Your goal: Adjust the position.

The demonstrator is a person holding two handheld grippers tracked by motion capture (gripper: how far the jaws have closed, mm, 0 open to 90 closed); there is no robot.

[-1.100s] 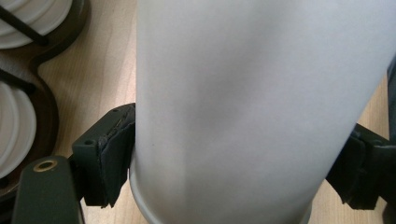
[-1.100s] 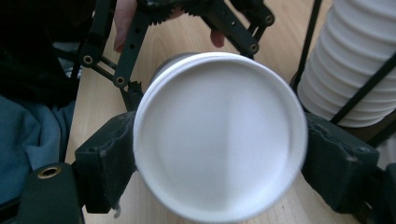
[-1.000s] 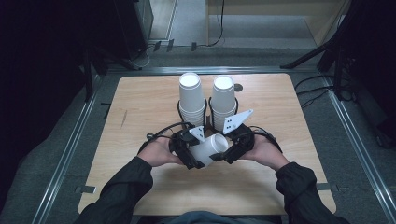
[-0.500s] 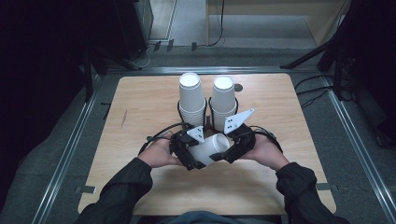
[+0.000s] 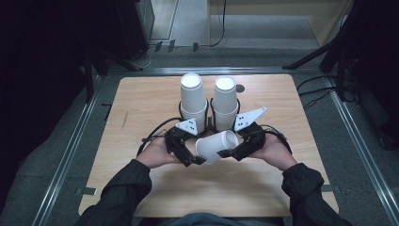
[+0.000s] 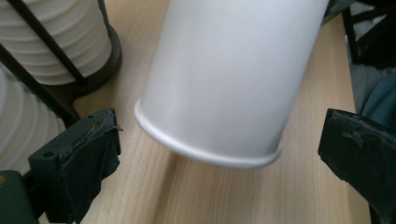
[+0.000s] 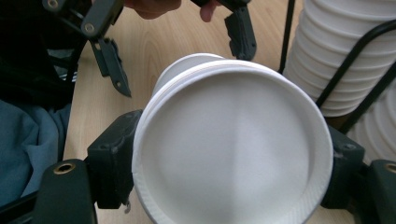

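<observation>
A white paper cup (image 5: 217,145) lies sideways above the table, between both grippers. My right gripper (image 5: 235,148) is shut on its base end; in the right gripper view the cup's round bottom (image 7: 233,154) faces the camera, with a jaw pressed on each side. My left gripper (image 5: 193,150) is open at the cup's rim end. In the left gripper view the rim (image 6: 205,156) hangs between the two spread pads (image 6: 91,154), touching neither. The left gripper (image 7: 177,46) also appears beyond the cup in the right gripper view.
Two tall stacks of white cups (image 5: 193,96) (image 5: 225,99) stand in black wire holders (image 5: 181,107) just behind the grippers, mid-table. The wooden table (image 5: 141,108) has dark floor and metal rails around it. Cables trail from both grippers.
Hands and cup stay almost where they were. The left gripper has edged slightly left, off the cup's rim end.
</observation>
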